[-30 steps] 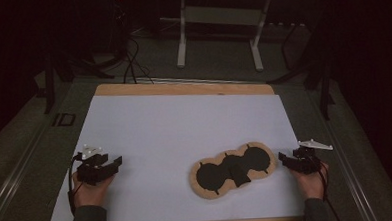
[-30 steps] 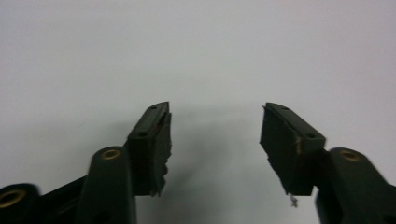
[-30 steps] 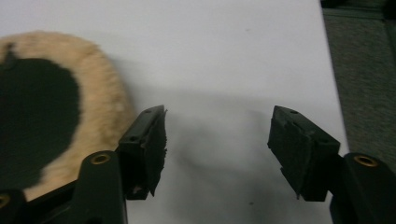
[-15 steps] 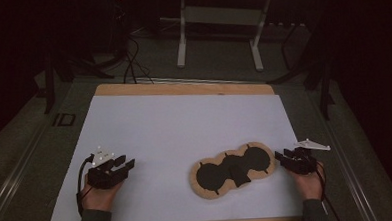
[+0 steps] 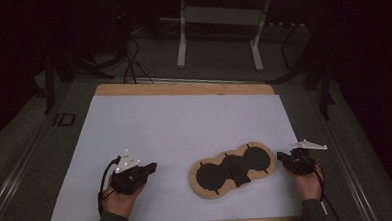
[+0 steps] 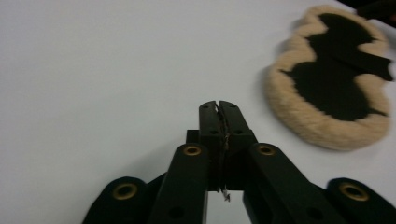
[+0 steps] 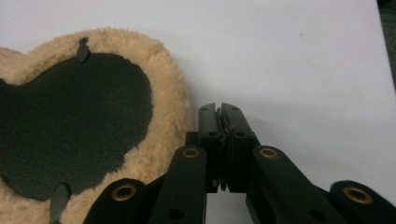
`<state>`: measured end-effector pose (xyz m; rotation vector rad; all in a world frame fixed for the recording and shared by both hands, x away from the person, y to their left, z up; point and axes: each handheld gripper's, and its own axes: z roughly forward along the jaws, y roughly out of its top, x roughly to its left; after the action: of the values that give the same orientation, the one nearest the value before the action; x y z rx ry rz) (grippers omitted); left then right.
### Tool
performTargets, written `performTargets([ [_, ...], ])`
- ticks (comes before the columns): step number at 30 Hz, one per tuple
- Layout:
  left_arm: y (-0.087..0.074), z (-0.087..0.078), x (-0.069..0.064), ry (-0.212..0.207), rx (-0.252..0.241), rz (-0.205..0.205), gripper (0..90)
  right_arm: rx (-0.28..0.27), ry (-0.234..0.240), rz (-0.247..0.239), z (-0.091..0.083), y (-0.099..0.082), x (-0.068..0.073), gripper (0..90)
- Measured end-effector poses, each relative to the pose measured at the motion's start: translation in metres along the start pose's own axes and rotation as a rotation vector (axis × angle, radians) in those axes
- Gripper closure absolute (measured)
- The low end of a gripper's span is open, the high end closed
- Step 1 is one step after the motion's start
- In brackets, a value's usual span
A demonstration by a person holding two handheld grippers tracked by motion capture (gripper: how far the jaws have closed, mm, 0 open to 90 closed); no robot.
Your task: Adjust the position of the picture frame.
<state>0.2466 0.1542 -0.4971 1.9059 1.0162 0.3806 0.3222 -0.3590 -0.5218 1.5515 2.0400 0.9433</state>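
Fleece-edged black pad [image 5: 233, 170] on tabletop [image 5: 184, 121]; left claw [image 5: 150, 167] and right claw [image 5: 280, 157] just closed, both empty.

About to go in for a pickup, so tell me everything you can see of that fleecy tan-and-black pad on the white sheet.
The pad lies flat on the white sheet, near the front edge and right of centre, running at a slant. Its outline is a row of three merged rounded lobes. A woolly tan border rings a matte black centre, with small black tabs poking into the fleece. It looks soft, like sheepskin. The right tongs, shut, sit just off its right end; whether they touch it is unclear. The left tongs, also shut, are well apart.
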Motion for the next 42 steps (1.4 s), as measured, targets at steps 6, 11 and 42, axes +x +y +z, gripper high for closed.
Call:
performTargets([
  [6,-0.001,0.014,-0.018,-0.034,0.038,0.039,90.0,0.014,0.023,0.005,0.003,0.0,0.0,88.5],
  [11,-0.002,0.02,-0.029,-0.072,0.049,0.06,90.0,0.032,0.024,0.006,0.005,-0.001,0.001,88.1],
  [42,-0.022,0.071,-0.092,-0.214,0.24,0.29,90.0,0.064,0.075,0.041,0.01,-0.002,0.002,90.0],
])
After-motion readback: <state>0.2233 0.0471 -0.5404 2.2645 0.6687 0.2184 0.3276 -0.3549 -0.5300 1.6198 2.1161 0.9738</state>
